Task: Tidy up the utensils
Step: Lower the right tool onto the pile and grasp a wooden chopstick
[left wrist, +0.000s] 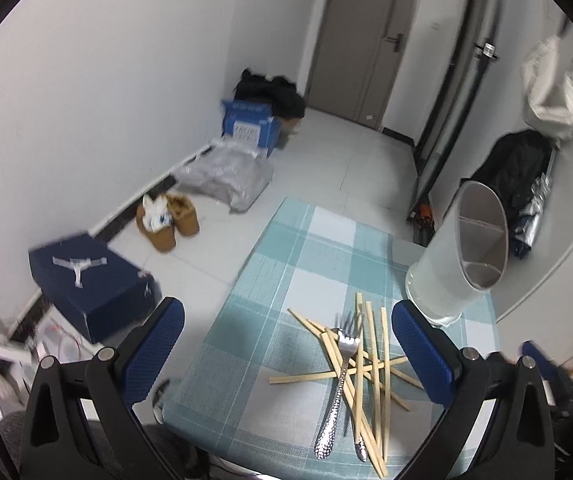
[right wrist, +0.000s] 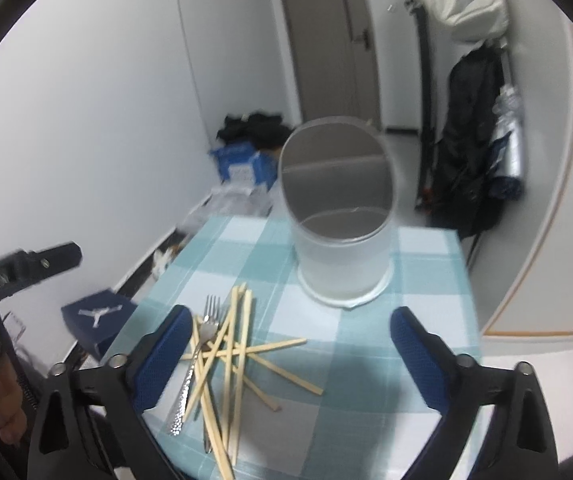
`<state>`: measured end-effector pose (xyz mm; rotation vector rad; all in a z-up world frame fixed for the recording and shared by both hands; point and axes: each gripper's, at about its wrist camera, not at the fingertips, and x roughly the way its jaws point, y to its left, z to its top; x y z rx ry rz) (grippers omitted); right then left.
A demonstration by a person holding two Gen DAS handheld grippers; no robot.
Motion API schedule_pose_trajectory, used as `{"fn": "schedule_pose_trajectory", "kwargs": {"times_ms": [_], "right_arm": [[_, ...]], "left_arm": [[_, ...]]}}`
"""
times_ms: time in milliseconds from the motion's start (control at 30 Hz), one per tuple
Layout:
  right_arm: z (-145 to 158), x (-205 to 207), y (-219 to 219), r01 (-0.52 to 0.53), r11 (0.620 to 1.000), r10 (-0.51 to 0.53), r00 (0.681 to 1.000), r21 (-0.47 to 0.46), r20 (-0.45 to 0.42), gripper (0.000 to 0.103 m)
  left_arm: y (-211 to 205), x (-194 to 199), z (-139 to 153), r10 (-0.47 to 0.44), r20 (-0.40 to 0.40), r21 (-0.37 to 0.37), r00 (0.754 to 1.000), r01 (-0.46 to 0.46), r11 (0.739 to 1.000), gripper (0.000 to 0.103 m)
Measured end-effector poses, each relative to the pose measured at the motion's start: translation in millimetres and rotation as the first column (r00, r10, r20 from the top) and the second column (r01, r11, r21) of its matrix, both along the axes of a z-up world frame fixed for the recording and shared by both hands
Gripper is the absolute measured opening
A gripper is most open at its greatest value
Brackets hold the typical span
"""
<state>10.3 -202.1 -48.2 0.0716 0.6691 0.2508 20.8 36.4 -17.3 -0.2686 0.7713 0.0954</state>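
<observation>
Pile of wooden chopsticks [left wrist: 366,364] with two metal forks [left wrist: 340,376] on top lies on the checked teal tablecloth [left wrist: 286,280], lower centre-right of the left wrist view, lower left-centre of the right wrist view. Frosted holder [right wrist: 340,216] with an inner divider stands upright behind the pile, upper right in the left view, centre in the right view, apart from the sticks. Left gripper [left wrist: 288,344] jaws wide, nothing held; the pile sits between the fingers, closer to the right-hand blue pad, no contact visible. Right gripper [right wrist: 288,354] jaws wide too, empty; the pile is at its left-hand pad, which covers part of the forks and stick ends. Second fork mostly hidden under the first; its handle shows at the bottom. Near ends of some sticks are cut off by the table edge and fisheye rim. Left gripper body blurred at the left edge of the right view, a hand [right wrist: 0,400] on it. Navy box [left wrist: 90,280] on floor left of the table.
</observation>
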Motion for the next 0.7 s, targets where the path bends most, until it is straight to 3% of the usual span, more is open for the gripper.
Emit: {"fn": "schedule_pose_trajectory", "kwargs": {"times_ms": [67,200,267,400,433,600,700], "right_arm": [[-7,16,7,-0.028,0.999,0.027,0.998,-0.018,-0.058,0.087],[-33,45,27,-0.104,0.993,0.094,0.98,-0.048,-0.178,0.063],[-48,58,37,-0.136,0.99,0.123,0.965,-0.043,-0.231,0.059],[-70,79,51,-0.163,0.986,0.15,0.948,-0.023,-0.28,0.049],[-72,83,53,-0.161,0.987,0.149,0.947,-0.02,-0.286,0.042],[-88,98,57,-0.164,0.984,0.175,0.93,0.063,-0.322,0.028],[-93,103,57,-0.162,0.982,0.184,0.92,0.092,-0.346,0.026]], "left_arm": [[7,3,-1,0.015,-0.015,-0.018,1.0,-0.016,1.0,0.102],[21,8,-6,0.035,-0.037,-0.048,0.999,-0.037,0.998,0.102],[27,10,-10,0.035,-0.049,-0.084,0.998,-0.039,0.996,0.102],[35,17,-16,0.036,-0.088,-0.117,0.995,-0.046,0.992,0.102],[37,18,-19,0.037,-0.102,-0.126,0.994,-0.05,0.991,0.102],[44,22,-23,0.033,-0.131,-0.15,0.991,-0.053,0.987,0.102],[45,25,-27,0.023,-0.137,-0.164,0.99,-0.046,0.985,0.102]]}}
